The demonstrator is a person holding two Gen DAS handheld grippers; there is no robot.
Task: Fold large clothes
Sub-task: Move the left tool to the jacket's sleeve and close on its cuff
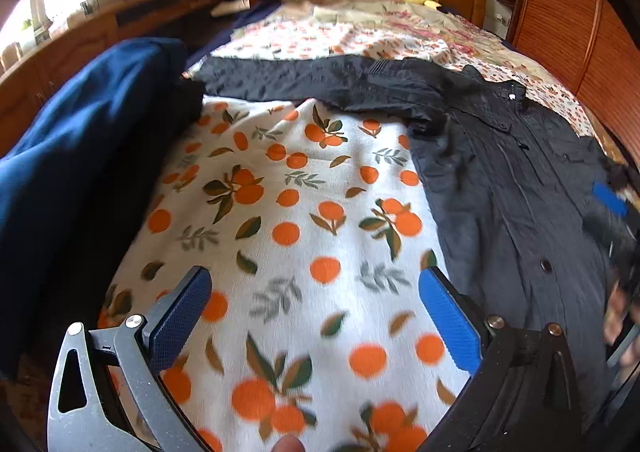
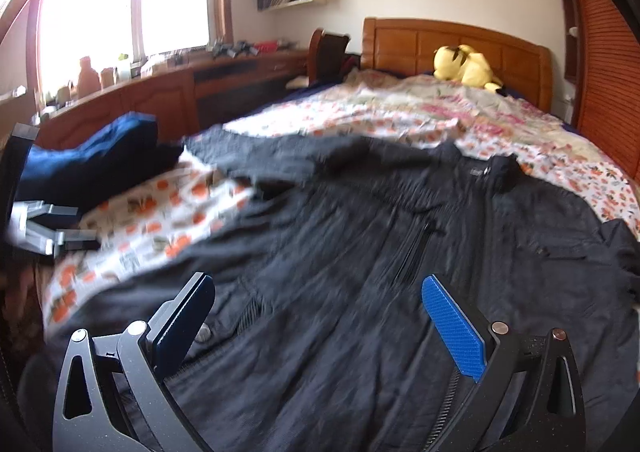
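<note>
Two hand-held grippers are at work over one bed, and both stand with their blue pads wide apart, clamping nothing. The left gripper [image 1: 316, 316] hangs over the orange-print blanket [image 1: 288, 211], just off the left edge of the black jacket [image 1: 512, 179]. A fingertip [image 1: 287, 444] shows at the bottom edge of its view. The right gripper [image 2: 320, 324] hovers directly above the jacket's [image 2: 360, 272] lower front, where a zipper [image 2: 444, 404] and a snap button [image 2: 204, 332] lie between its fingers.

The jacket is the one garment spread out. It lies front up on the blanket [image 2: 152, 219], its long axis running from the hem near the grippers to the collar [image 2: 496, 167] pointing toward the headboard [image 2: 452, 43]. One sleeve [image 1: 304, 81] stretches straight out leftward from the shoulder, across the bed's width. The other sleeve is cut off at the right edge of both views.

Left of the jacket sits one heap of dark blue clothing [image 1: 76, 155], partly cut off by the frame. In the right wrist view the left gripper [image 2: 44, 228] appears blurred beside that heap; in the left wrist view the right gripper [image 1: 612, 211] is a blur at the jacket's right edge.

Beyond the collar lies a crumpled floral sheet [image 2: 420, 111], then one yellow plush toy [image 2: 468, 67] against the headboard. Motion blur smears much of the right wrist view.
</note>
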